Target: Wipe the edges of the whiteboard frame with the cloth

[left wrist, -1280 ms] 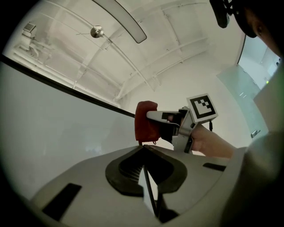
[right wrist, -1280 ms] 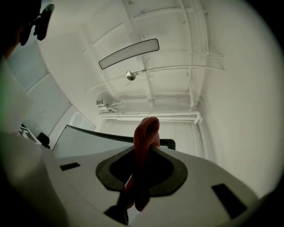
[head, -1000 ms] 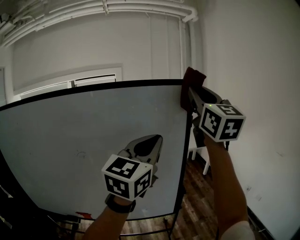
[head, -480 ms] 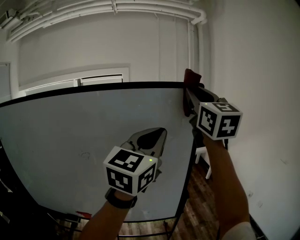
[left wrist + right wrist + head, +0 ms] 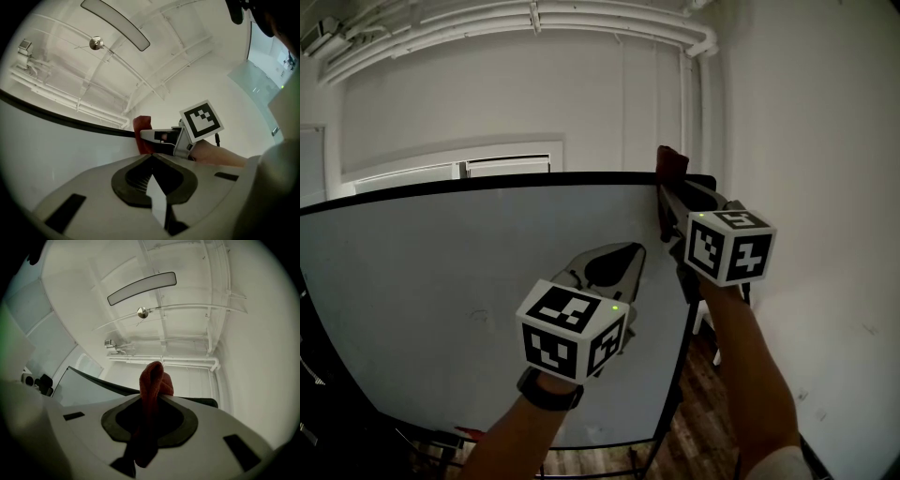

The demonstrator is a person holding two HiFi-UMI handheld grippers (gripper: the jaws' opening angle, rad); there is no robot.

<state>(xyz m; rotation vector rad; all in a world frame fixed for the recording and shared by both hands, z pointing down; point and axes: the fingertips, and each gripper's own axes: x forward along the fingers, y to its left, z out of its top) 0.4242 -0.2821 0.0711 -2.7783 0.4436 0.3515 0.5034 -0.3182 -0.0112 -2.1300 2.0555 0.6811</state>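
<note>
The right gripper (image 5: 668, 192), jaws clamped on the red cloth (image 5: 671, 161), holds it over the top edge of the whiteboard frame (image 5: 487, 184), near the corner at 1 o'clock. The left gripper (image 5: 605, 272), jaws together and empty, sits at its 7 o'clock.
</note>
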